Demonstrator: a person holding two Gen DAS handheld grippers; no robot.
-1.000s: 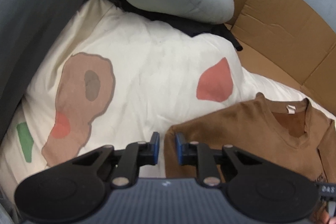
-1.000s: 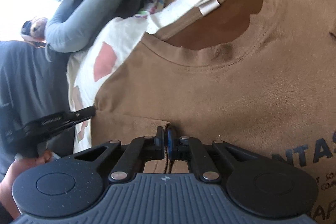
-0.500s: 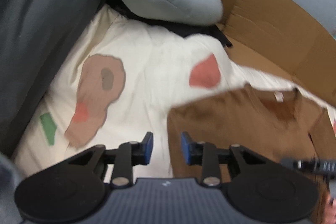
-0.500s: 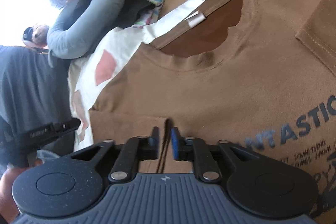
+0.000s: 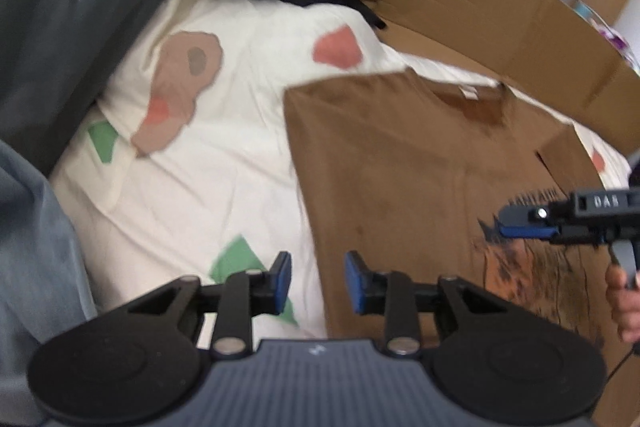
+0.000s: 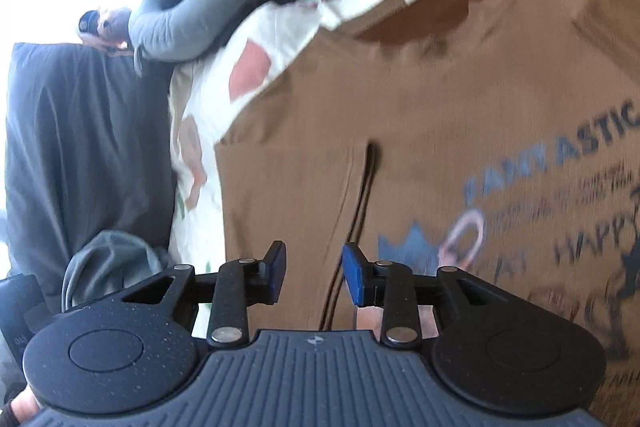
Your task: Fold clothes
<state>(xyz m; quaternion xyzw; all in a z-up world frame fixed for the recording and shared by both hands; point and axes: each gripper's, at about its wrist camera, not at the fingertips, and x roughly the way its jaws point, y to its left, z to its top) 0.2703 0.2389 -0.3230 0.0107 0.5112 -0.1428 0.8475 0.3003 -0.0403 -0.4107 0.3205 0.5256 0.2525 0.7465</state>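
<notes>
Brown cotton is lying free now: the T-shirt (image 5: 420, 163) is spreading across the right half of the left wrist view on the patterned cream sheet (image 5: 224, 187), its left sleeve folded in to a straight edge. Both claws have just been opening. The right gripper (image 6: 314, 277), clamped on that sleeve fold a second ago, is now standing apart with only cloth beneath. The left gripper (image 5: 318, 283) is standing apart over the shirt's edge, gripping nothing. Judging by this, the sleeve fold is finished and the next fold is waiting.
</notes>
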